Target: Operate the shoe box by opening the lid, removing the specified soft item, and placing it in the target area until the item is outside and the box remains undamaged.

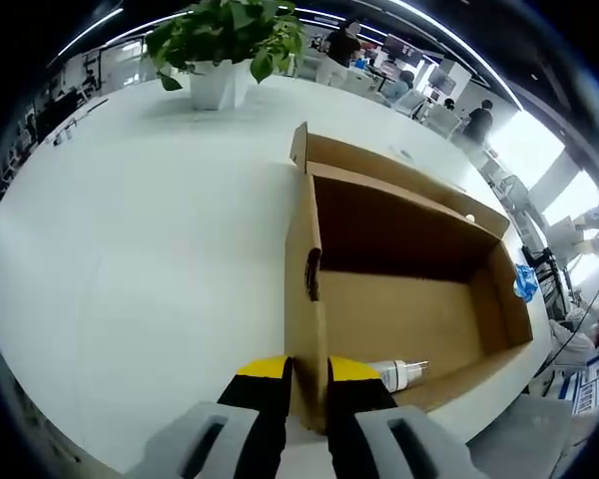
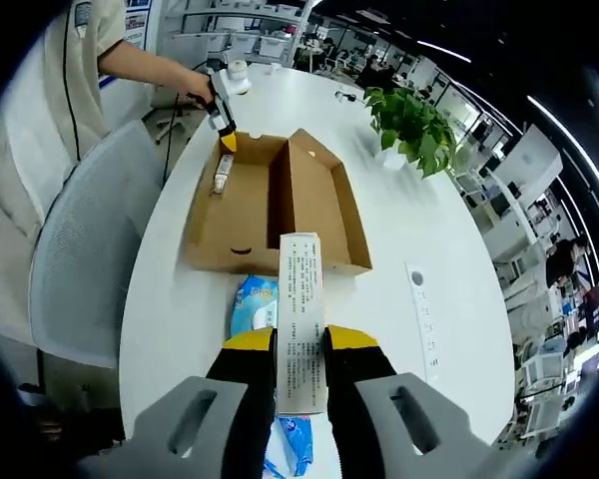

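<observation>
**boxwatcher:** Two grippers, both busy. How far along is this, in your view?

**lidflip:** Past halfway, I'd say. The cardboard shoe box (image 2: 275, 205) sits open on the white worktop (image 2: 419, 249), lid folded back flat beside the tray. The left gripper (image 1: 307, 377) is clenched on the near wall of the box (image 1: 301, 299), so it looks like it's just steadying the thing. The box looks intact, with no tears or crushed corners I can spot.

**boxwatcher:** And the soft item?

**lidflip:** The right gripper (image 2: 300, 349) is grasping a long white printed sheet or packet (image 2: 299, 309), held out over the worktop just in front of the box, so already outside it. A blue-and-white soft pack (image 2: 254, 304) lies on the worktop right below, touching or nearly touching the box front. I can't tell if the sheet belongs to that pack or is a separate thing.

**boxwatcher:** Anything left inside?

**lidflip:** A small white bottle (image 1: 399, 372) lies in the tray near the left gripper. Not soft, so probably stays put.

**boxwatcher:** So what's left?

**lidflip:** My guess is set the held piece down in the target spot and let go of the box without denting the wall. The potted plant (image 2: 411, 120) stands well clear.
</observation>
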Motion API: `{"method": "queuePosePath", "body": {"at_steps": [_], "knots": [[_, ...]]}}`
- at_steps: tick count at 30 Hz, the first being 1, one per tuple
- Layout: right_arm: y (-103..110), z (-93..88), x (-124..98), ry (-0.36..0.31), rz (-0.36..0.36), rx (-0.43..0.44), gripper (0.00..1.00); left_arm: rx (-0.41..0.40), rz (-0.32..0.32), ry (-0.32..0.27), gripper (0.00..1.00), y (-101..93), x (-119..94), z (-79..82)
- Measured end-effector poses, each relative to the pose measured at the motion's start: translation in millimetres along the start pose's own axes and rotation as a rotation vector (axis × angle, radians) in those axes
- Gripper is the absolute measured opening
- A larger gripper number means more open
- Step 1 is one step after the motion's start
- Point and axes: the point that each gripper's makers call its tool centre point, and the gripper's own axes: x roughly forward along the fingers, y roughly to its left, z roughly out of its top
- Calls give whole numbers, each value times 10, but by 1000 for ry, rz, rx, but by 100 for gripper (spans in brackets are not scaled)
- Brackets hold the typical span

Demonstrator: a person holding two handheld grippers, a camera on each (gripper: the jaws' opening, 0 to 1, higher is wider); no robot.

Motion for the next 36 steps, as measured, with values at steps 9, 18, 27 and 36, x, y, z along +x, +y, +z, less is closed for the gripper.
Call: {"method": "queuePosePath", "body": {"at_steps": [9, 18, 27, 36], "knots": [[-125, -400, 41, 59, 2, 11, 16, 0, 1, 3, 13, 3, -1, -3], [-268, -764, 147, 117, 7, 33, 16, 4, 1, 8, 13, 2, 2, -5], [-336, -1087, 313, 158, 28, 49, 16, 1, 5, 16, 13, -4, 1, -13], [-431, -1469, 450, 214, 39, 60, 16, -1, 10, 27, 13, 6, 8, -16]]}}
